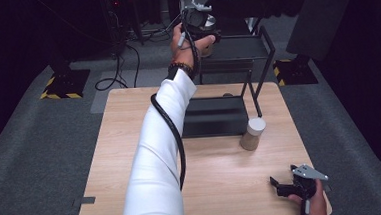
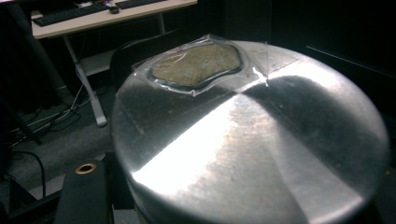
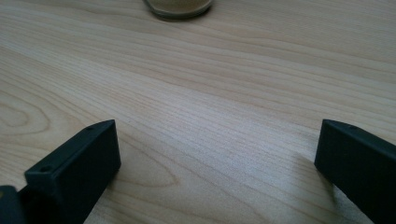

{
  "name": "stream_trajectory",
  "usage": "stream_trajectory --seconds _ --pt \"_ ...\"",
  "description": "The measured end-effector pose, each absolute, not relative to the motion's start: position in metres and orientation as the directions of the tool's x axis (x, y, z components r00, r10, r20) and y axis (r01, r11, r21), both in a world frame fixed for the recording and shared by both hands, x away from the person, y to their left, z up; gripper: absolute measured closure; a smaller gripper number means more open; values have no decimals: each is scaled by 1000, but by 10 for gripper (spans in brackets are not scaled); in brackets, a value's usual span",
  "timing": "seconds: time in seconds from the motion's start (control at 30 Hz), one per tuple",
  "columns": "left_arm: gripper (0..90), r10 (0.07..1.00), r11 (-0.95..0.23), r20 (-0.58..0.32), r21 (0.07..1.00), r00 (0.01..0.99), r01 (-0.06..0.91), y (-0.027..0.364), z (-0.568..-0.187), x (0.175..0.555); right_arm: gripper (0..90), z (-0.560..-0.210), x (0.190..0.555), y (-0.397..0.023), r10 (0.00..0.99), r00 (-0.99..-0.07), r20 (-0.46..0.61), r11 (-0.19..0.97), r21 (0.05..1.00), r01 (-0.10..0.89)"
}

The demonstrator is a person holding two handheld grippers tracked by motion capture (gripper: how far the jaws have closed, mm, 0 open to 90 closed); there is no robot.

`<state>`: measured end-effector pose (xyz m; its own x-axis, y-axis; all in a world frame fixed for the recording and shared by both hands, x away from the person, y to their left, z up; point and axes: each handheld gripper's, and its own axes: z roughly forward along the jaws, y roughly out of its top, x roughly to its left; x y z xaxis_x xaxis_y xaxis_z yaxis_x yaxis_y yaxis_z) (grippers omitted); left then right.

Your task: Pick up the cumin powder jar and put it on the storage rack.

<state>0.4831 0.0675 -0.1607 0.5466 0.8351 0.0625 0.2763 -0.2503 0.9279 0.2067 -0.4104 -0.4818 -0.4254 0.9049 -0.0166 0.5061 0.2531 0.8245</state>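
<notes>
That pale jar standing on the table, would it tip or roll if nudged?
The jar stands upright on the flat wooden table, taller than wide, so a high push might topple it. Being round, it would probably roll once down. Its smooth side may be slippery.

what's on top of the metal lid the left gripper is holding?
A clear taped-on pouch of tan material sits near the far edge of the metal lid. The jar body beneath is covered by the lid.

the high view looks forward and down over the whole worktop (image 1: 218,186), the right gripper view skims that same wood close up, and the left gripper view sits almost against a metal lid (image 2: 261,140).
</notes>
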Motion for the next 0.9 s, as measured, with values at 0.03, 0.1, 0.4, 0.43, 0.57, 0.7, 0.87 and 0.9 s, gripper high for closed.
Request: stream_trajectory --seconds 0.03,0.1,0.4,0.43,0.57,0.7,0.87,0.9 --pt "311 835 -248 62 929 546 274 68 -162 483 0 -482 207 -410 905 -425 -17 253 825 506" --pt "310 837 -242 57 930 545 275 68 -163 484 0 -482 207 -410 905 -425 -16 253 825 506" --pt "308 828 -222 29 934 560 279 70 -167 486 0 -482 207 -410 905 -425 -17 253 825 506" --pt "308 830 -227 35 933 557 279 69 -166 485 0 -482 207 -410 905 -425 -17 253 825 506" --pt "160 834 -214 36 941 551 261 70 -163 479 0 -482 207 -410 905 -425 -17 253 825 505" --pt "76 847 -211 54 947 528 241 68 -158 468 0 -482 206 -410 905 -425 -18 254 825 505" --pt "40 850 -217 67 948 522 231 72 -151 456 0 -482 206 -410 905 -425 -20 255 826 503" --pt "36 850 -214 64 949 523 231 73 -150 453 0 -482 206 -410 905 -425 -20 255 826 503"
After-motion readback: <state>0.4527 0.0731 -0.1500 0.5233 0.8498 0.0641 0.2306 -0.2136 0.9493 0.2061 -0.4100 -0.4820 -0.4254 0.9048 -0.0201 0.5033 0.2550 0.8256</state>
